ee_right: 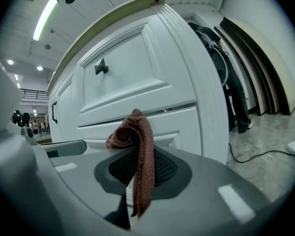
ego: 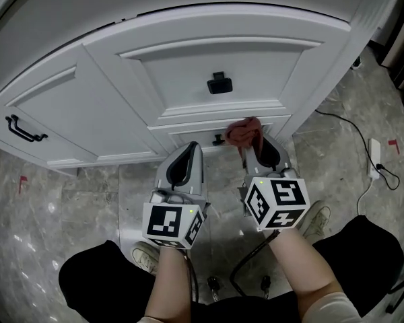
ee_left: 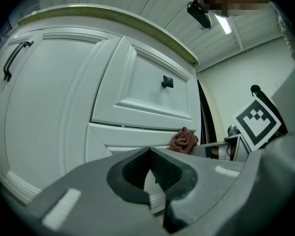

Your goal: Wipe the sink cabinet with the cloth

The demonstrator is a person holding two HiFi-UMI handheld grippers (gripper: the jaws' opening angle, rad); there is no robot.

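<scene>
I see right hand-held gripper pinching cloth at its tips, near cabinet lower drawer | left hand-held gripper pressed together, empty, just beside the right

Left gripper jaws together (nothing between); cloth bunched at the white sink cabinet beyond.

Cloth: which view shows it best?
Right gripper view: the cloth fills the centre, pinched in the right gripper. Head view shows a small bunch by the cabinet; left gripper view, a distant lump.
</scene>
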